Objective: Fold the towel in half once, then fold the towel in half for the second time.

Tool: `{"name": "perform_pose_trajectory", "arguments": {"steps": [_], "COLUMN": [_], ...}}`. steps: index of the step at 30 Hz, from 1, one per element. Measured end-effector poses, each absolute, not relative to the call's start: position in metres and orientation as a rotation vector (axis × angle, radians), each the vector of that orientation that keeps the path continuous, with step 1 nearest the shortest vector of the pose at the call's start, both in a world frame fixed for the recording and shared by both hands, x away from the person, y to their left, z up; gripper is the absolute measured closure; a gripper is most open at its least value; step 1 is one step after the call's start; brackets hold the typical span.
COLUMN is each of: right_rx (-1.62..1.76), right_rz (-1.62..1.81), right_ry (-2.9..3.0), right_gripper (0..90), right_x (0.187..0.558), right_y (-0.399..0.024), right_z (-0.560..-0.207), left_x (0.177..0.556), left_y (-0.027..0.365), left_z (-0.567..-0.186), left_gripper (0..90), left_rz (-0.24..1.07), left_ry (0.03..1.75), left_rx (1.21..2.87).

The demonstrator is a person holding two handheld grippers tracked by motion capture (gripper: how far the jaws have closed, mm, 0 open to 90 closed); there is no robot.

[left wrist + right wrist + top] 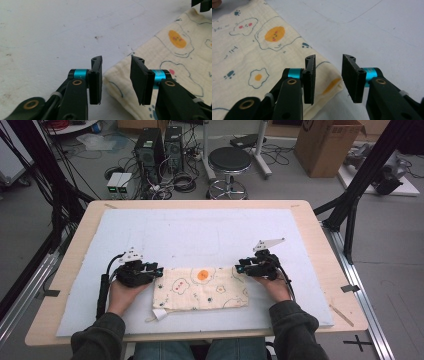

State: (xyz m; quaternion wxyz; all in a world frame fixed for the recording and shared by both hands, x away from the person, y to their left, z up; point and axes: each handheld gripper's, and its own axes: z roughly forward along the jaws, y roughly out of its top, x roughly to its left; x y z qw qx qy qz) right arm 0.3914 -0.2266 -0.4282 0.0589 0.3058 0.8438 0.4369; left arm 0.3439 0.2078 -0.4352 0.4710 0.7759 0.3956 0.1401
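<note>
Folded cloth (201, 288) flat on the pale mat (165, 235), on the counter's (320, 232) near half. Left gripper (158, 268) at cloth's left far corner, right gripper (239, 267) at its right far corner, both spread, pinching nothing. Best lifted straight clear of the corners, without snagging or dragging the fold.

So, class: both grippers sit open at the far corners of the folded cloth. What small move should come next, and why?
Probably draw both grippers back. The left gripper and right gripper stand open at the corners of the cloth, gripping nothing, and it lies flat, folded on the mat.
</note>
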Motion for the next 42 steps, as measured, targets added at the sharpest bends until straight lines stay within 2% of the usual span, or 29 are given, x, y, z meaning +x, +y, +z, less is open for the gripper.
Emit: {"name": "perform_pose_trajectory", "arguments": {"steps": [11,15,42], "right_rx": [0.913,0.906,0.871], "right_rz": [1.382,1.381,1.351], "right_ry": [2.531,2.526,2.523], "right_gripper": [49.2,46.9,44.4], "right_x": [0.384,0.381,0.373], "right_y": [-0.228,-0.228,-0.227], "right_z": [-0.42,-0.417,-0.412], "left_x": [0.336,0.334,0.328], "left_y": [0.209,0.209,0.212], "left_z": [-0.425,-0.422,-0.415], "left_gripper": [51.6,45.7,43.7], "left_rz": [0.313,0.319,0.338], "left_ry": [0.913,0.908,0.883], "left_rx": [1.86,1.86,1.852]}}
